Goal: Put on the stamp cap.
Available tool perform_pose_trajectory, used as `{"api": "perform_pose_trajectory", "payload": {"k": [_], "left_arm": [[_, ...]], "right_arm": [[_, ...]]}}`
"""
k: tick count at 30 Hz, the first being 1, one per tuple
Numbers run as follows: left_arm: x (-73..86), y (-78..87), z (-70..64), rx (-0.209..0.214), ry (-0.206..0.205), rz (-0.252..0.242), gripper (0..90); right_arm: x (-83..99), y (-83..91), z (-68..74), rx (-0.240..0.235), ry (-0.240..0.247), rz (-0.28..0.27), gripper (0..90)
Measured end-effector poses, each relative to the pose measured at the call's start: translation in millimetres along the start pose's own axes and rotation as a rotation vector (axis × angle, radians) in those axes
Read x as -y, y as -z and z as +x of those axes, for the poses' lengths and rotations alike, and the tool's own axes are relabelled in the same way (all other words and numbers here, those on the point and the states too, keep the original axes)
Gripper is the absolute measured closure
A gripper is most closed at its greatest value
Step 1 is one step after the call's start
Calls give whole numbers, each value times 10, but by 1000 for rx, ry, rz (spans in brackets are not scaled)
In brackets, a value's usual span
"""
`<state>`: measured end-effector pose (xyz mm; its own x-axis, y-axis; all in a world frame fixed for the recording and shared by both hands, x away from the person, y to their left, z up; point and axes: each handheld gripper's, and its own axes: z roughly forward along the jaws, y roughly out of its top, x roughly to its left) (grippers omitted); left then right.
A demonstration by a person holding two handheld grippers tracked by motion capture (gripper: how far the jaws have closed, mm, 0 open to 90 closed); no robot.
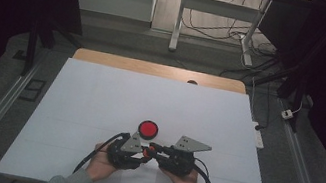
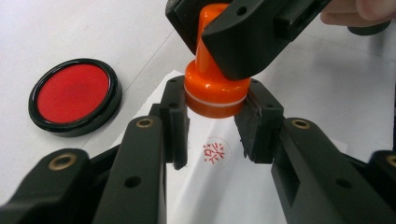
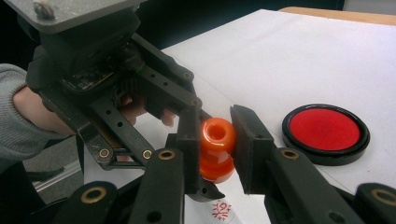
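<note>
An orange stamp (image 2: 215, 88) with a round knob handle hangs just above a white paper slip (image 2: 243, 186). The slip bears a round red seal print (image 2: 213, 152). My right gripper (image 3: 215, 135) is shut on the stamp's handle (image 3: 217, 132), reaching in from the right in the high view. My left gripper (image 2: 215, 109) has its pads pressed on both sides of the stamp's wide base. The two grippers (image 1: 150, 150) meet tip to tip near the table's front edge. A round black ink pad (image 1: 148, 129) with a red face lies just beyond them.
A large white sheet (image 1: 99, 95) covers the table, with a wooden edge (image 1: 155, 68) at the back. Both hands rest near the front edge. Metal rails run along both sides, and cables lie on the floor behind the table.
</note>
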<state>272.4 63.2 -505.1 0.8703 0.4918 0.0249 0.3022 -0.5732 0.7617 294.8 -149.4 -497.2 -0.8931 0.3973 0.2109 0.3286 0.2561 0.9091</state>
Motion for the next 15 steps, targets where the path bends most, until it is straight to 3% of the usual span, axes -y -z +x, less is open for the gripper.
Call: {"api": "perform_pose_trajectory", "payload": {"k": [2, 6, 9, 15], "left_arm": [[-1, 9, 4, 0, -6, 0, 652], [4, 6, 30, 24, 24, -15, 650], [13, -6, 17, 4, 23, -35, 648], [17, -11, 31, 10, 48, -50, 634]], "right_arm": [[2, -1, 2, 0, -2, -4, 730], [-10, 1, 2, 0, -1, -2, 728], [-40, 4, 20, 19, 24, 0, 727], [-53, 9, 34, 35, 42, -3, 725]]}}
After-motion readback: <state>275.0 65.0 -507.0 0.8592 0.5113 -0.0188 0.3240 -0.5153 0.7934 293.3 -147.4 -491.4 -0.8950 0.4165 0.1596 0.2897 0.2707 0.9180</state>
